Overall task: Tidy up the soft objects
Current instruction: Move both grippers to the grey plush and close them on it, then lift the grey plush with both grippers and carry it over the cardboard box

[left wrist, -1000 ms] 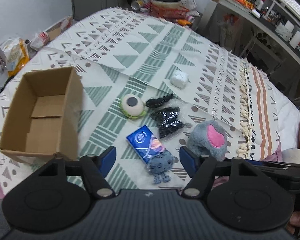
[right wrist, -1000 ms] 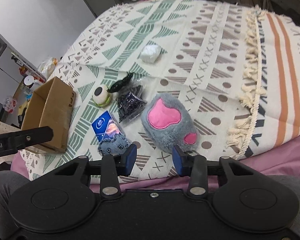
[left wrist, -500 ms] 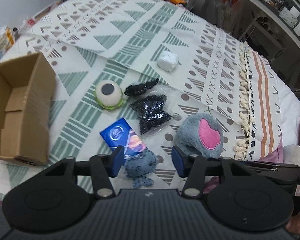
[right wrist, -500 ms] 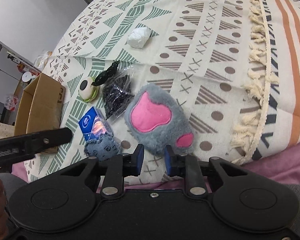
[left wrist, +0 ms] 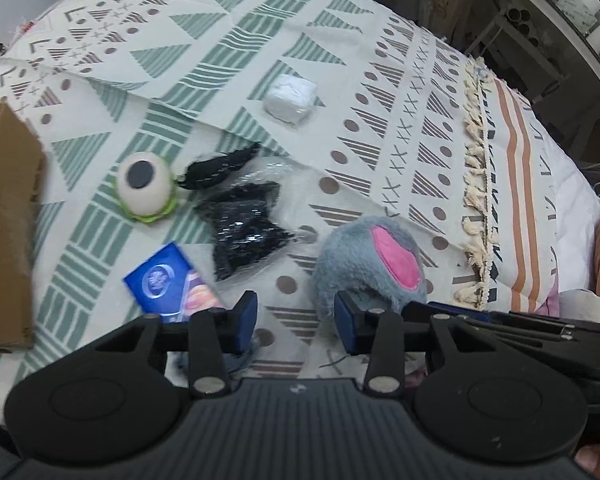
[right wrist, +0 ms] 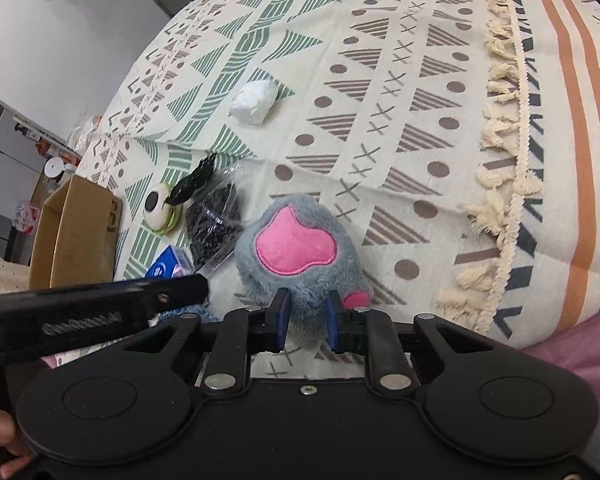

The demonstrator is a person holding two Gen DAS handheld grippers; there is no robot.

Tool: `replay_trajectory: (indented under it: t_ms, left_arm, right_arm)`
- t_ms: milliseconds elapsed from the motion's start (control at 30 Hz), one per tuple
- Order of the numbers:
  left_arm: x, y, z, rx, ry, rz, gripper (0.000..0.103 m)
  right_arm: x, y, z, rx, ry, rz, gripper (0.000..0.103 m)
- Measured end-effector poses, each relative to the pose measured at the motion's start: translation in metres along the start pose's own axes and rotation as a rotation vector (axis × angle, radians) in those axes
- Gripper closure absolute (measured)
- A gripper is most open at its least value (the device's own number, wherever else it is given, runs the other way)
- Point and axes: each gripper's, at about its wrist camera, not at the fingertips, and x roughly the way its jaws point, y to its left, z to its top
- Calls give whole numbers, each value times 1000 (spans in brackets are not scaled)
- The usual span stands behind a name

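Note:
A grey plush paw (right wrist: 300,248) with a pink pad lies on the patterned blanket (right wrist: 380,80). My right gripper (right wrist: 306,318) is shut on its near furry edge, and grey fur fills the narrow gap between the blue pads. Just left of that paw (left wrist: 364,264), my left gripper (left wrist: 296,322) hovers open, holding nothing. A small blue-grey plush (left wrist: 236,356) is mostly hidden under its left finger. Beyond lie a blue tissue pack (left wrist: 164,280), a black item in a clear bag (left wrist: 246,232), an eyeball plush (left wrist: 144,184) and a white soft block (left wrist: 290,96).
An open cardboard box (left wrist: 4,220) stands at the blanket's left edge. A thin black fuzzy piece (left wrist: 220,166) lies beside the eyeball plush. The blanket's tasselled fringe (right wrist: 500,160) runs down the right side. Shelves and clutter (left wrist: 560,20) stand beyond the bed.
The right gripper narrowed, then advanced onto the grey paw's near edge. The left gripper moved forward and right, its fingers closing partway, and the box slid to the view's left edge.

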Motion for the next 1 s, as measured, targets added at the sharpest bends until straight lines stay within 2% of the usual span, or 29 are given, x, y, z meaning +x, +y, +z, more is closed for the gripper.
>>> replay_trajectory:
  t_ms: [367,500,633,700,800,1000]
  left_arm:
    - [32,-20,13,-24,30,-75,77]
    - [39,-21,16,-43,40,-103,80]
    - [47,-14,16,-87,52,-134,80]
    - [49,-12,17,-92,54,-153,86]
    - [47,-9,17,-96,51,-165,91]
    - [23,-6,15,-82,1,-182,92]
  right_arm:
    - [-5,-17,13,2,13,4,81]
    - [-6,-14,15,-7,18,23,77]
    - [6,-16,18,-7,19,-1,77]
    - [15,-18,18,1,27,-7,77]
    - [18,-16,18,-8,16,4,82]
    - [0,-7,18,-33,-29,24,88]
